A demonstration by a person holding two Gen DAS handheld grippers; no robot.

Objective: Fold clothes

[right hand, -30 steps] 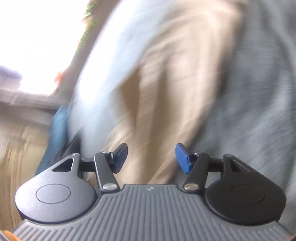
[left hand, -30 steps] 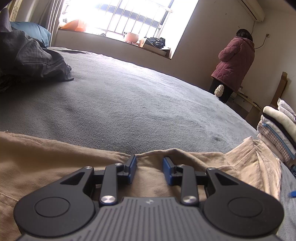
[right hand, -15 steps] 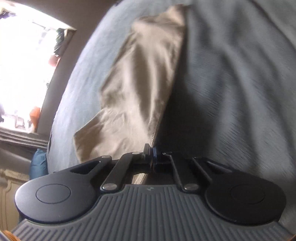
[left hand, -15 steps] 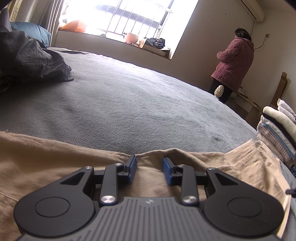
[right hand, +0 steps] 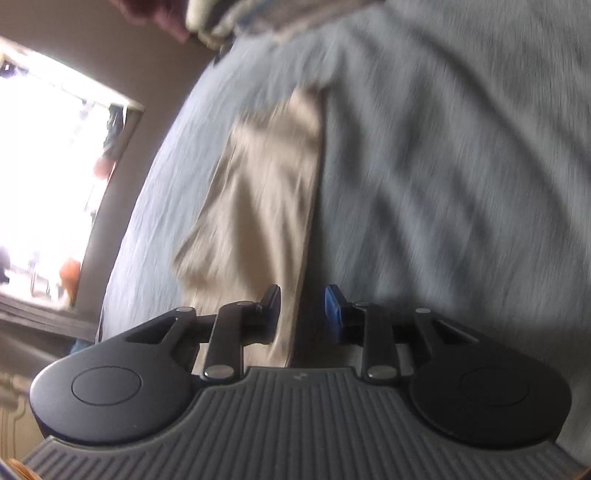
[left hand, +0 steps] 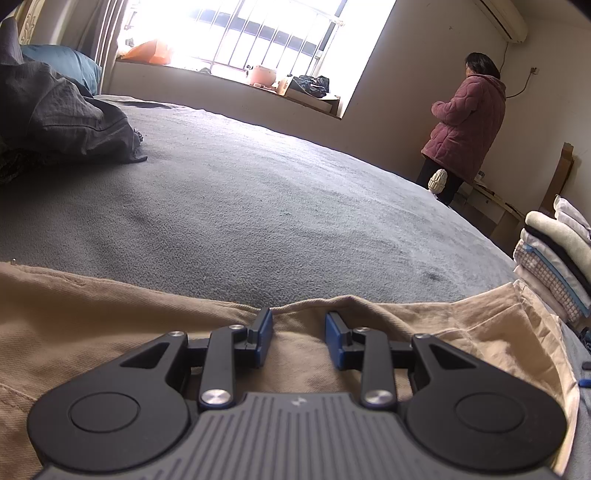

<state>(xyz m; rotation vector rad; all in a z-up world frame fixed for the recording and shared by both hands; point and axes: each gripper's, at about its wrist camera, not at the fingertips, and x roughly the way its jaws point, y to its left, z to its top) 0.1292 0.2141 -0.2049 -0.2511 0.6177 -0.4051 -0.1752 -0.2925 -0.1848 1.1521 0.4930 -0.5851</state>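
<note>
Left hand-held gripper [left hand: 298, 338] sits low over the tan trousers [left hand: 110, 325], its 2 blue pads [left hand: 264, 341] parted to a narrow gap. The cloth lies under and between them, and a small raised fold of the far edge sits right at the tips — but the pads do not press on it, so nothing is pinched here. The trousers are spread flat across the near part of the grey bed [left hand: 258, 206], running from the left edge of the view to a paler, turned-over end at the right.

Over on the right hand-held gripper [right hand: 302, 308], the picture is smeared with motion. Its jaws are opening, the gap is small, and the long edge of the tan trousers [right hand: 258, 206] runs up between the 2 pads; neither pad is clamped on the fabric. From this side the trousers show as a long strip stretching away over the grey bed [right hand: 443, 184].

Around the scene: a crumpled dark grey garment [left hand: 62, 122] lies at the far left of the bed, well apart from the trousers. A stack of folded clothes [left hand: 554, 258] sits at the right edge, just beside the trousers' pale end. Beyond the bed, a person in a pink quilted jacket [left hand: 465, 125] stands near the wall, turned away, with the bright barred window [left hand: 258, 33] behind.
</note>
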